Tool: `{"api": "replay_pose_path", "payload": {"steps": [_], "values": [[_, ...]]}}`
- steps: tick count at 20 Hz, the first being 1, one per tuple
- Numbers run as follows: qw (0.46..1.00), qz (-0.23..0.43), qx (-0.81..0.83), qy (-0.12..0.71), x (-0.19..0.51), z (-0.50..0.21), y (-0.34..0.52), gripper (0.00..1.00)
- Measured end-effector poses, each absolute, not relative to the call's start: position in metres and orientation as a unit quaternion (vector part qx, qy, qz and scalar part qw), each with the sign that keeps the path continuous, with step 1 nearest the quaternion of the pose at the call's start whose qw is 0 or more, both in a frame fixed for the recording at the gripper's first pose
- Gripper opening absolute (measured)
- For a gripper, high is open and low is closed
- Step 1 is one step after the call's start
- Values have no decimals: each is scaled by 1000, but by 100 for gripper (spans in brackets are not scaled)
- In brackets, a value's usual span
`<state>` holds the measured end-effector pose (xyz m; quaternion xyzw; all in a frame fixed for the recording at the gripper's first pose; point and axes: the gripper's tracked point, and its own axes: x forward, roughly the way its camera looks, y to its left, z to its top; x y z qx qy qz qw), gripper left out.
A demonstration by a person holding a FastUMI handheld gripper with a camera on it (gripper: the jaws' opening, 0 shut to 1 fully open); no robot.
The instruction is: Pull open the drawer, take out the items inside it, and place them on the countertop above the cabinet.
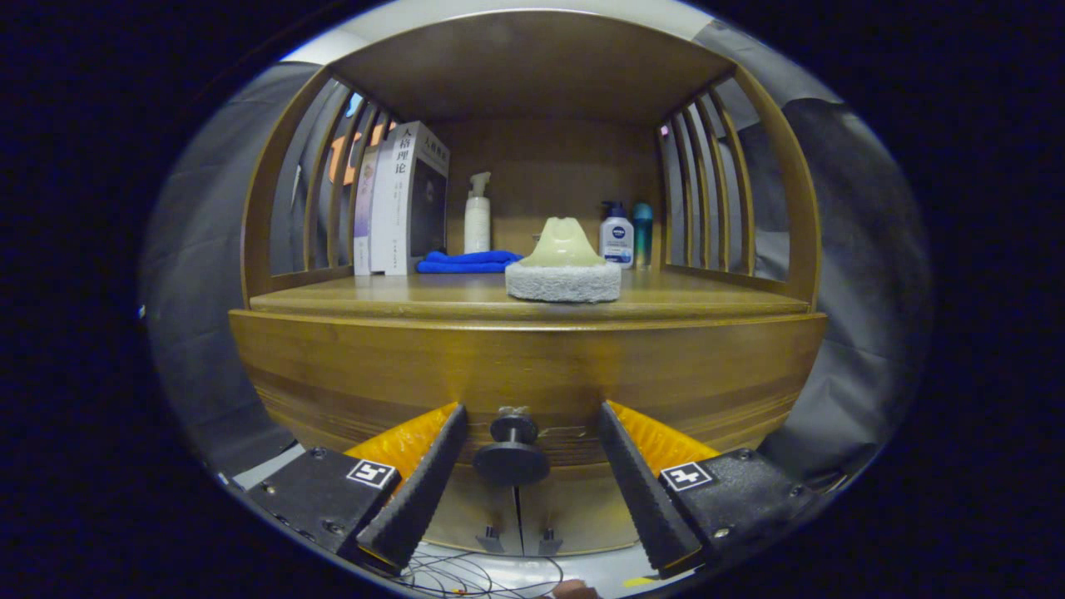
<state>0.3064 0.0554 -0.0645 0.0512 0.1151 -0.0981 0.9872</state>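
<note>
A wooden cabinet stands in front of me, its drawer front [524, 366] closed below the countertop [374, 295]. A round dark knob [512, 453] sticks out from the drawer front. My gripper [530, 416] is open, with one finger on each side of the knob and not touching it. A pale sponge brush with a grey scouring pad [563, 268] rests on the countertop near its front edge. The inside of the drawer is hidden.
On the countertop stand upright books [403, 200] at the left, a folded blue cloth [468, 261], a white spray bottle [478, 218], and a white pump bottle [616, 235] with a teal one [642, 233] at the back right. Slatted wooden sides and a top board enclose the shelf. Cables [466, 574] lie on the floor below.
</note>
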Motion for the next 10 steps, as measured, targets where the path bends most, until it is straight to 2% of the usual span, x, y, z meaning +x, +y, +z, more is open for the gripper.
{"api": "replay_pose_path", "payload": {"steps": [8,10], "values": [[987,-101,36,118,313,-69,53,100],[986,-71,37,148,304,-77,63,100]]}}
